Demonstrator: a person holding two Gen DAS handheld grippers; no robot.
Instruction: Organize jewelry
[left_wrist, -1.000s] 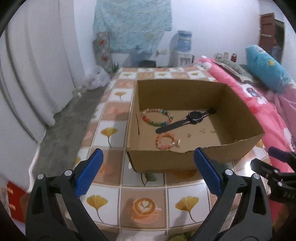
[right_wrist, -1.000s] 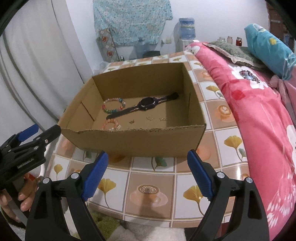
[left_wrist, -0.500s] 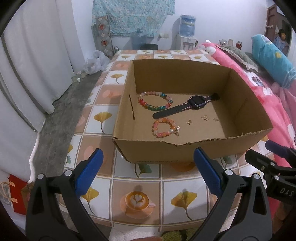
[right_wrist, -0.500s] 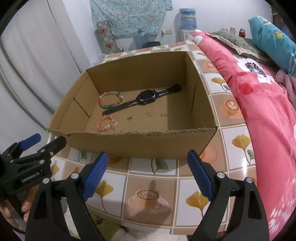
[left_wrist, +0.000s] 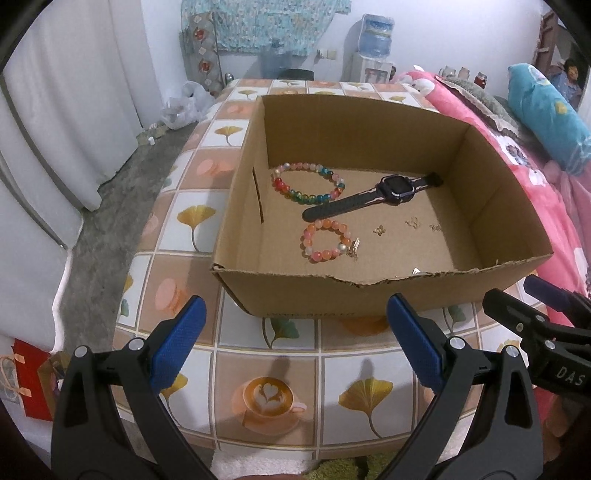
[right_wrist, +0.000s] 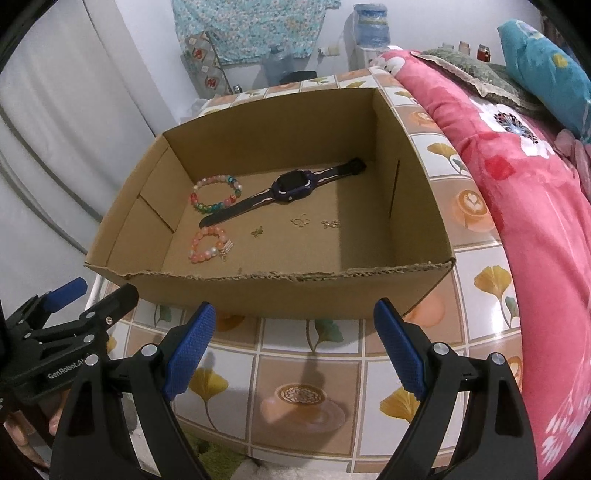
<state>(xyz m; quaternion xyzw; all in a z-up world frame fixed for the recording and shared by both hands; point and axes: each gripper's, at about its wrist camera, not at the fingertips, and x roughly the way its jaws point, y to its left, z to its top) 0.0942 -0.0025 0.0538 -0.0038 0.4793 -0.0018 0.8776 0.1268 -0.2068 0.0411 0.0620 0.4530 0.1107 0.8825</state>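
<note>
Above tiled table, both hand-held grippers gape, empty.

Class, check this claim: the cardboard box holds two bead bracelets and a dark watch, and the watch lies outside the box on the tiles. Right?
Not quite. The watch lies inside the cardboard box, between the two bead bracelets, as the left wrist view shows.
</note>
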